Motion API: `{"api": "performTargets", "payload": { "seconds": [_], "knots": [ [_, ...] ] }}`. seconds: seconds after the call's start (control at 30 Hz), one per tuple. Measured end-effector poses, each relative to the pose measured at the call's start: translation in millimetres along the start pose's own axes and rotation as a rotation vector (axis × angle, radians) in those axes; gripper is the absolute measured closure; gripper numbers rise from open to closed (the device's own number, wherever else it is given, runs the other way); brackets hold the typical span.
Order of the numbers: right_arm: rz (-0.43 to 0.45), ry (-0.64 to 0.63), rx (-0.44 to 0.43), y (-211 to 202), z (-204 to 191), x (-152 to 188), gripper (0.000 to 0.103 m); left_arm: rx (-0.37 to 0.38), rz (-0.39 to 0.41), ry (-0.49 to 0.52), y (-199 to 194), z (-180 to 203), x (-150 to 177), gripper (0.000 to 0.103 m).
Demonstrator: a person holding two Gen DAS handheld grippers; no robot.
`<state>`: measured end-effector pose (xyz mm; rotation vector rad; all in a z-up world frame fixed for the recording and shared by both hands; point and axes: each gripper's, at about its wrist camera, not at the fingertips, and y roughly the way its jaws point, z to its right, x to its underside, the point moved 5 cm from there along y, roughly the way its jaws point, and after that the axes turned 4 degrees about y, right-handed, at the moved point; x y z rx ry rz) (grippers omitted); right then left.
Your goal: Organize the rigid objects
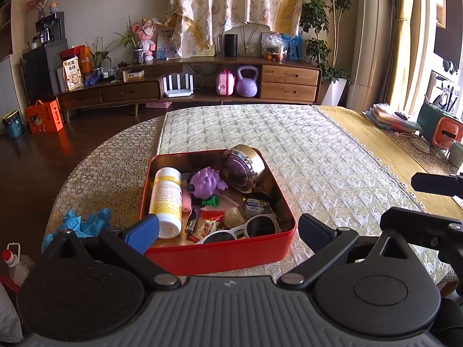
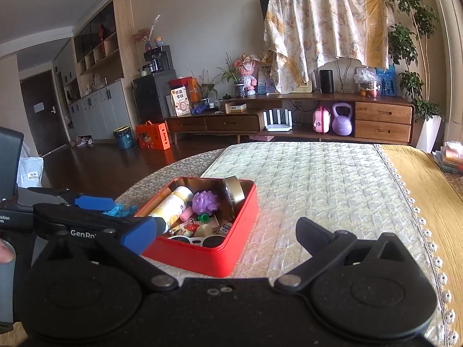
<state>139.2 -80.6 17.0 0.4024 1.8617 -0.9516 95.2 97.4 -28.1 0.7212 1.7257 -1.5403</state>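
The red tin [image 1: 220, 253] sits at centre frame in the left wrist view, on the quilted table [image 1: 318, 156], just ahead of the left gripper [image 1: 228, 231], whose jaws gape wide around nothing. In the right wrist view the tin lies left of centre, beyond the right gripper [image 2: 225, 234], also spread wide and empty

Right of the red tin [image 1: 220, 251] the quilted counter [image 1: 332, 167] lies bare toward its far edge; blue gloves [image 1: 86, 222] crowd the tin's left side near the counter's left edge.
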Motion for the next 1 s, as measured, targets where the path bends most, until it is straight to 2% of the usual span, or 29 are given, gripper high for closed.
{"api": "performTargets", "payload": {
  "seconds": [0.23,0.5,0.67,1.0],
  "knots": [
    [-0.014,0.001,0.013,-3.9,1.2,8.8,0.0,-0.01,-0.018,-0.04,-7.6,4.2,6.8,0.0],
    [-0.013,0.036,0.025,-5.4,8.3,13.8,0.0,-0.026,-0.001,-0.057,-16.3,5.9,11.4,0.0],
    [-0.022,0.039,0.023,-6.0,9.0,17.6,0.0,-0.012,-0.017,-0.055,-11.6,8.0,13.5,0.0],
    [-0.027,0.068,0.039,-6.7,17.6,20.3,0.0,-0.031,-0.033,-0.079,-7.3,4.7,17.4,0.0]
  ]
}}
